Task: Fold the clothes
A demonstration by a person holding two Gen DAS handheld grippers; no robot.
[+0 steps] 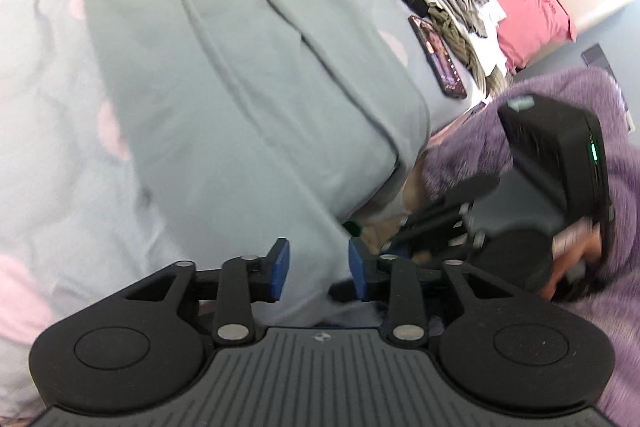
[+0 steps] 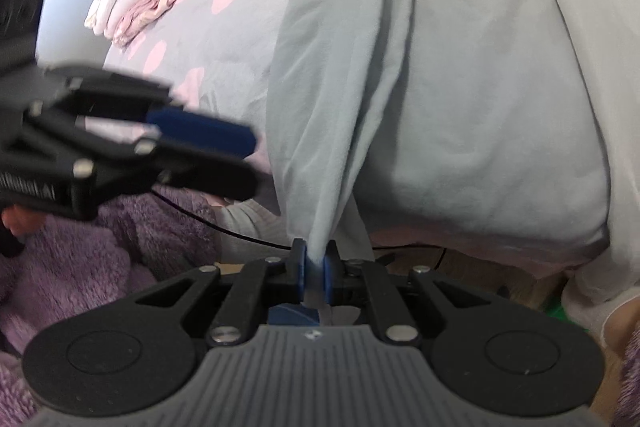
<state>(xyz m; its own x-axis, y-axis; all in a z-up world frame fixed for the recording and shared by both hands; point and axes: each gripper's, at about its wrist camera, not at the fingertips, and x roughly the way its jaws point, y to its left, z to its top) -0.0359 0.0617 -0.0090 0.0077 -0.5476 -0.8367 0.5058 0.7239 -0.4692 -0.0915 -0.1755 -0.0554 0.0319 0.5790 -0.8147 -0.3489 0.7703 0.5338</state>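
A grey-green garment (image 2: 440, 67) on the bed (image 1: 52, 147) is pinched by the right gripper (image 2: 316, 267). The left gripper (image 1: 318, 263) is held wide beside it. Another edge likely needs grabbing.

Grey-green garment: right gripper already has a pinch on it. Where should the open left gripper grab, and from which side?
Probably the near hem of the grey-green garment, where it drapes over the bed edge between the left gripper fingers. Come in from the bed's near side, jaws straddling the hanging edge: it hangs free there, while the right gripper pinches a bunched fold beside it.
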